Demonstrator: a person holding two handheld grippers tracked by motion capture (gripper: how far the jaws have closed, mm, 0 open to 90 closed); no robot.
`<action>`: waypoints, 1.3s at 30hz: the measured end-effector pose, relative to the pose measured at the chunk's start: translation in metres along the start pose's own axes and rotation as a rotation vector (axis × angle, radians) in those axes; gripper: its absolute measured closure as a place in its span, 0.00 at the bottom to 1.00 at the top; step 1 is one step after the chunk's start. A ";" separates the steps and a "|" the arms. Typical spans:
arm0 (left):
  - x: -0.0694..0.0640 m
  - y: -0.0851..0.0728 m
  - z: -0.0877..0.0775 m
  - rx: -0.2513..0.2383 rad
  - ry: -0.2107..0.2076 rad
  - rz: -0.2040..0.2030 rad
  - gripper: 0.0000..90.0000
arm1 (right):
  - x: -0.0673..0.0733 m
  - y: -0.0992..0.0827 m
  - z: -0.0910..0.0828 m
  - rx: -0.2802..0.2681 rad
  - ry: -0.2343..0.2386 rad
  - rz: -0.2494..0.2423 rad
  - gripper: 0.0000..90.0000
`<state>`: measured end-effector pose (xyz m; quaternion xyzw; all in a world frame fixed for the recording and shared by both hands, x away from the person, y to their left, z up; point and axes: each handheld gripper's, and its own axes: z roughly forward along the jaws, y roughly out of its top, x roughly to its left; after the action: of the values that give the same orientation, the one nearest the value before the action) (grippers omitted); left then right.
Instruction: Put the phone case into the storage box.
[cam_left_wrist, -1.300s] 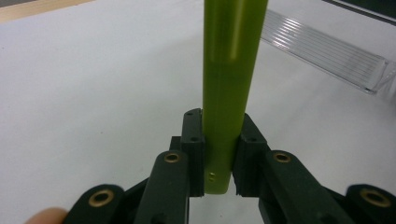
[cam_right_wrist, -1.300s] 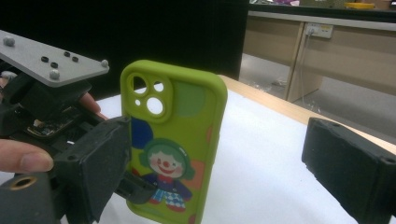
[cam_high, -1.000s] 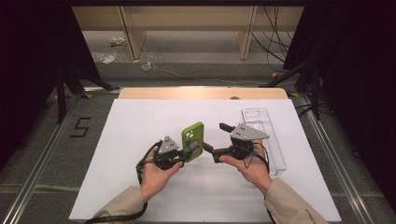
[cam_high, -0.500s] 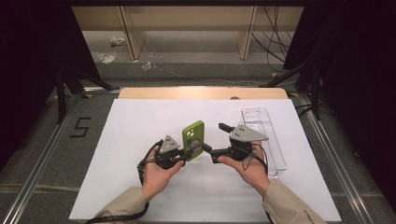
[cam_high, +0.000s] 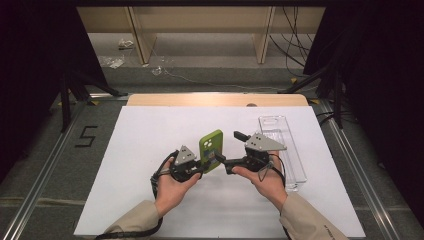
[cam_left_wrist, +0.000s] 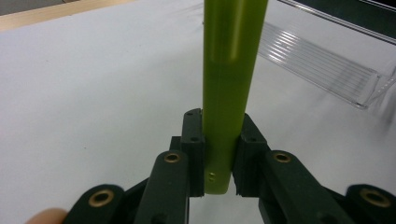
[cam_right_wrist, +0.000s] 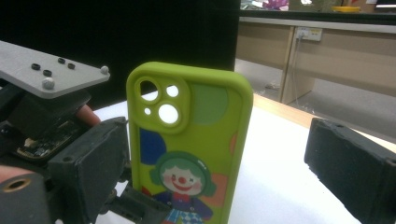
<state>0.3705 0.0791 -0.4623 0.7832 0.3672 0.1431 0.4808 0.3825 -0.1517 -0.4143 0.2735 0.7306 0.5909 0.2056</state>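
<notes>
My left gripper (cam_high: 204, 166) pinches the green phone case (cam_high: 211, 148) at its bottom edge, holding it upright at table centre. My right gripper (cam_high: 227, 150), at 3 o'clock, stands spread. The case looks light, soft and flexible; grip its side edges.

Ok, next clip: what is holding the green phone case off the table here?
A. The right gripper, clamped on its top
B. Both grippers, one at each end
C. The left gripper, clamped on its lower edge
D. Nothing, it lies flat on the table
C. In the left gripper view, the left gripper has its jaws shut on the bottom edge of the upright green phone case, while the right gripper has its jaws spread apart.
</notes>
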 end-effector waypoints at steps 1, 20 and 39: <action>-0.001 0.000 0.000 0.000 -0.001 0.001 0.85 | 0.000 0.000 0.000 -0.001 -0.001 0.000 0.08; -0.011 0.003 0.009 0.010 -0.016 0.006 0.85 | 0.003 0.001 0.005 -0.009 -0.020 0.003 0.06; -0.018 0.004 0.017 0.014 -0.025 0.002 0.85 | 0.007 -0.001 0.011 -0.007 -0.073 0.013 0.07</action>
<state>0.3698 0.0544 -0.4647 0.7886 0.3614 0.1314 0.4799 0.3837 -0.1387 -0.4179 0.2989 0.7185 0.5847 0.2291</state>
